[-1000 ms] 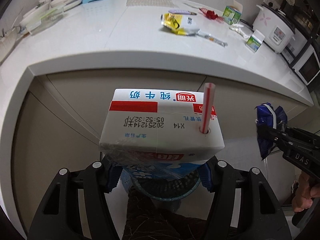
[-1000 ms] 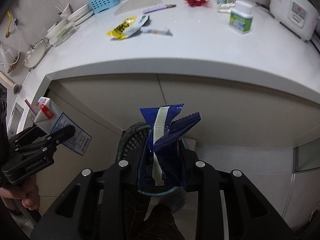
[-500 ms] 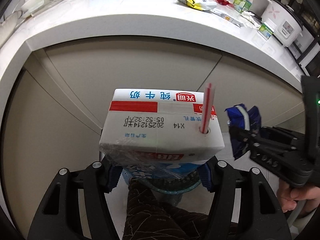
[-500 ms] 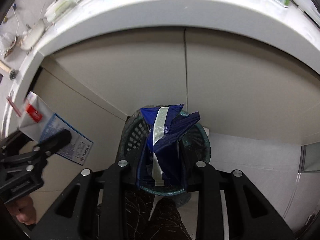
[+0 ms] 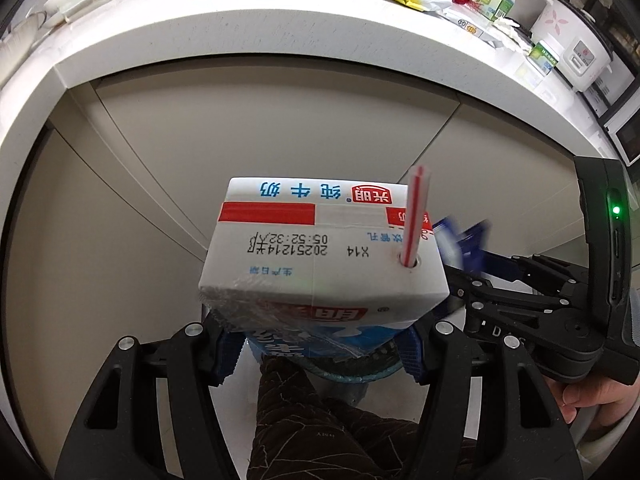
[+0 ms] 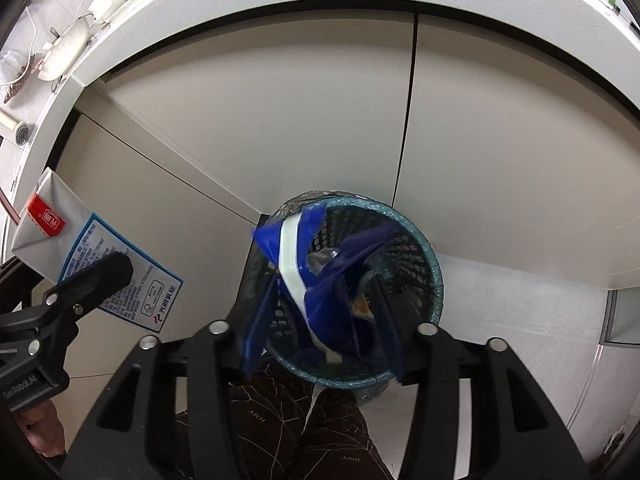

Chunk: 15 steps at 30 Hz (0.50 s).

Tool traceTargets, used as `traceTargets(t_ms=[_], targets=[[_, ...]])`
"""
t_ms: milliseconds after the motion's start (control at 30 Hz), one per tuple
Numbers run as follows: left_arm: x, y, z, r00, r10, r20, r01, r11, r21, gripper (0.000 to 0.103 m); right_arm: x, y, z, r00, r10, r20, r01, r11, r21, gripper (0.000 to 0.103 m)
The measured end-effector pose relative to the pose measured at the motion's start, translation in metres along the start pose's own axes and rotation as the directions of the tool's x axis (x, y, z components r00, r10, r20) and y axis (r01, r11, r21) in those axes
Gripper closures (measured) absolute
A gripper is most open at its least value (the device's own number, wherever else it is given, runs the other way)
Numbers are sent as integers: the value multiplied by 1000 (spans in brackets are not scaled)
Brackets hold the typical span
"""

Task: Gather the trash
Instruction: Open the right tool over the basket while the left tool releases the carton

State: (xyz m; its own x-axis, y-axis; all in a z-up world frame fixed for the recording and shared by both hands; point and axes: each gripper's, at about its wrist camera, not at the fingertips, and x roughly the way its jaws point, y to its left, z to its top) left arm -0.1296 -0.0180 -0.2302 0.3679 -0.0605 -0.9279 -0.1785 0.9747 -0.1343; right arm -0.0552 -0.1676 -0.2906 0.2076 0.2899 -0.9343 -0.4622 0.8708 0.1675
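The milk carton (image 5: pixel 320 256), straw (image 5: pixel 414 216) upright, hides most of the bin (image 5: pixel 360 364) at lower centre; the left gripper (image 5: pixel 320 344) pinches it. The right gripper (image 6: pixel 320 320) has just been opening; the blue wrapper (image 6: pixel 320 276), blurred, apparently loose between spread jaws over the mesh bin (image 6: pixel 432 264).

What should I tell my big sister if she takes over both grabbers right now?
Left gripper: shut on the milk carton, straw in, held in front of the cabinet.
Right gripper: jaws have just been opening; the blue wrapper sits loose between them, over the mesh trash bin.
Done: both items carried to the bin.
Left: let the wrapper fall, drop the carton, collect the wrappers on the counter.
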Motion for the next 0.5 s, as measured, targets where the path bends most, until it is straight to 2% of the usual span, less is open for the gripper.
traceTargets(t_ms=[133, 200, 500], targets=[[7, -2, 3, 1000, 1, -9, -1, 1000, 6, 41, -1, 1, 1, 1000, -5, 5, 5, 1000, 5, 42], [11, -3, 4, 1000, 2, -16, -2, 1000, 10, 41, -3, -2, 1, 1000, 1, 9, -1, 1000, 16, 40], [42, -24, 6, 999, 4, -52, -1, 998, 58, 41, -36, -42, -8, 996, -47, 80, 39, 995, 93, 26]])
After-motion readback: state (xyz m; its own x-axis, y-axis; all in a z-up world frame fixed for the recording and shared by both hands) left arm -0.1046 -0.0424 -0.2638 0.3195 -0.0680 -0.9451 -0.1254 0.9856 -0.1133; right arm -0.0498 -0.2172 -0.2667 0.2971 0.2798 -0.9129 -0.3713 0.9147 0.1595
